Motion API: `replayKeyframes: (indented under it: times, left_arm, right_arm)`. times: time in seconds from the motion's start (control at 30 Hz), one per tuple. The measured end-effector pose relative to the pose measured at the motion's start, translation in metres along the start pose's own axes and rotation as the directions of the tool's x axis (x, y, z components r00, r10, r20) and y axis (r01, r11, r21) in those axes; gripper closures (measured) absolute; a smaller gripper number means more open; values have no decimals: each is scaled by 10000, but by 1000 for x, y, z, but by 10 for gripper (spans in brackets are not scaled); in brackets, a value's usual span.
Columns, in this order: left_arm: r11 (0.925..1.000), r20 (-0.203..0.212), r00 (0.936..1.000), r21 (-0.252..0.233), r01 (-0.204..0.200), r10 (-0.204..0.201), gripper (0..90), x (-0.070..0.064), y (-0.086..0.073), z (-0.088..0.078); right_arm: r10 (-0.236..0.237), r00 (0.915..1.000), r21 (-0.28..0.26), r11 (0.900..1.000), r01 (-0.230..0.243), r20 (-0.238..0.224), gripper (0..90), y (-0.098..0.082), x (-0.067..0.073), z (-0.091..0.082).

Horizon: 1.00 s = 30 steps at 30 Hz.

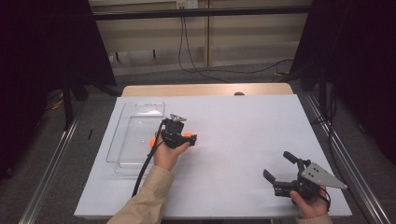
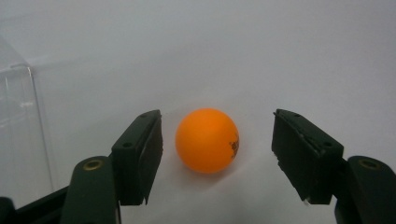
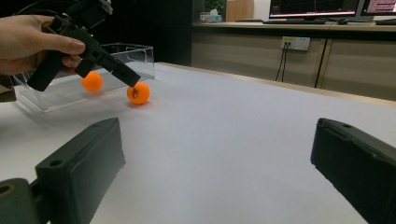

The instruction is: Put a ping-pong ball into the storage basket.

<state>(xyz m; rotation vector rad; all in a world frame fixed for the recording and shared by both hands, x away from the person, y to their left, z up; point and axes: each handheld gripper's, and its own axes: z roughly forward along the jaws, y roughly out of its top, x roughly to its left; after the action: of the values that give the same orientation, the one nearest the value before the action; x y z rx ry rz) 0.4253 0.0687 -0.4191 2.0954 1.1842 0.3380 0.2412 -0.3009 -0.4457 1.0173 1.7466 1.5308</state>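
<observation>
Left hand-held gripper (image 2: 217,154), jaws spread and empty, already straddles the orange ball (image 2: 207,140) at the centre of the left gripper view, resting on the white bench (image 1: 243,135) nearer your left jaw, so centre it; your right hand-held gripper (image 1: 279,171), also open, sits well apart at lower right.

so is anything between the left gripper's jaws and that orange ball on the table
Nothing visible. The left gripper is open, with the orange ball sitting between its jaws on the bare white table, a small gap on each side. The clear tray stands off to one side.
</observation>
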Motion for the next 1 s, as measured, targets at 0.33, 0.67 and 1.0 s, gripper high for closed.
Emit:
replayKeyframes:
  times: [0.33,0.67,1.0]
  left_arm:
    - [10000,-104,9999,54,34,-33,347,0,-1,6]
    - [9999,-52,10000,153,28,-27,353,2,-1,11]
    - [9996,-85,10000,299,21,-18,371,3,-3,17]
  right_arm:
    - [-7,10000,-2,10000,7,9,19,0,0,0]
    - [-8,10000,9,10000,8,18,19,0,0,0]
    - [-1,10000,1,10000,1,24,20,0,0,0]
